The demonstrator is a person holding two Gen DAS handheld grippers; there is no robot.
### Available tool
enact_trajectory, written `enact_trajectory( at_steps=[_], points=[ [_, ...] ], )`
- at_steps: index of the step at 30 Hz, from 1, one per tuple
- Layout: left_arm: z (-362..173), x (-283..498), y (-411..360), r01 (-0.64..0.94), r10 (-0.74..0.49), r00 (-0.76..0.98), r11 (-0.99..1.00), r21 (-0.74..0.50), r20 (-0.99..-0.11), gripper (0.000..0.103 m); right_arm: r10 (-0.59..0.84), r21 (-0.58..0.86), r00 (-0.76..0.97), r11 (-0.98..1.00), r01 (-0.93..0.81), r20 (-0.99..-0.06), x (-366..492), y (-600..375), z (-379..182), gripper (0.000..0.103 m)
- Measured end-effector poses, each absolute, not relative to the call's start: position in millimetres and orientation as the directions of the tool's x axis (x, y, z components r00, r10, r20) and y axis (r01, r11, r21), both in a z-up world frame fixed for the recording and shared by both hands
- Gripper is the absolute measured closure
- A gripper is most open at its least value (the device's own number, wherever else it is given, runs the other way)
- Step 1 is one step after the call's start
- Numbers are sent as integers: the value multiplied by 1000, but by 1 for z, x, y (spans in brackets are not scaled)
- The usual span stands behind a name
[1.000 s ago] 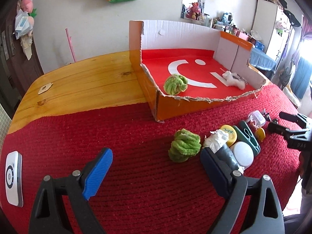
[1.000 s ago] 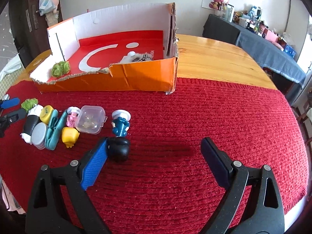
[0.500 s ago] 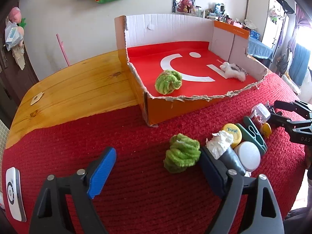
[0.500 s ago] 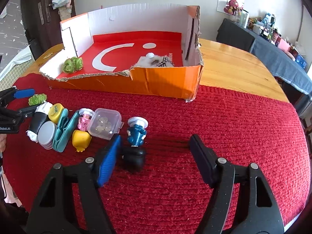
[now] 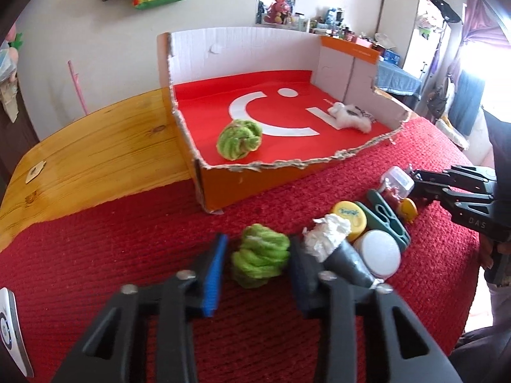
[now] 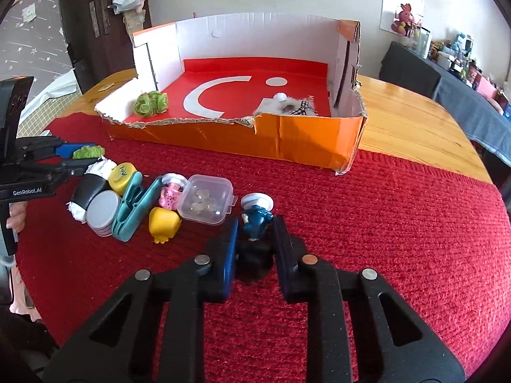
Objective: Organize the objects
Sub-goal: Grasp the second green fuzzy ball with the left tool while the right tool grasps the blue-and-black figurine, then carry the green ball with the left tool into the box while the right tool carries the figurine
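The left gripper (image 5: pixel 258 265) has its jaws clamped on a green yarn ball (image 5: pixel 260 260) lying on the red mat (image 5: pixel 127 239) in the middle of the desk. The right gripper (image 6: pixel 254 239) has its jaws clamped on a small blue figurine (image 6: pixel 255 220) with a white cap, just beside a clear plastic box (image 6: pixel 206 202). An orange cardboard box (image 6: pixel 287 140) stands at the mat's far edge, holding a second green yarn ball (image 5: pixel 239 138) and a white fluffy toy (image 5: pixel 351 118).
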State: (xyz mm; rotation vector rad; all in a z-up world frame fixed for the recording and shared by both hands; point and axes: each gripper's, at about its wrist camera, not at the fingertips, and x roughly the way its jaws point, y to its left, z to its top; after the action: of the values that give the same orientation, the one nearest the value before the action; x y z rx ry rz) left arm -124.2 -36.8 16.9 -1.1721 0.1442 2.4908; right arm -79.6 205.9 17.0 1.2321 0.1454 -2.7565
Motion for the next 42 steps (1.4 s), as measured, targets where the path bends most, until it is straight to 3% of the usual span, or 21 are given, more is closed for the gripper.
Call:
enact_trajectory(
  at_steps=[30, 42],
  points=[
    [55, -101, -33, -384, 336, -653, -919, -85, -678, 74, -142, 33, -716, -986, 164, -683, -62, 203, 53, 83],
    [82, -130, -11, -452, 397, -635, -886, -98, -662, 74, -200, 34, -737, -971, 235, -646, -89, 193, 83, 83]
  ],
)
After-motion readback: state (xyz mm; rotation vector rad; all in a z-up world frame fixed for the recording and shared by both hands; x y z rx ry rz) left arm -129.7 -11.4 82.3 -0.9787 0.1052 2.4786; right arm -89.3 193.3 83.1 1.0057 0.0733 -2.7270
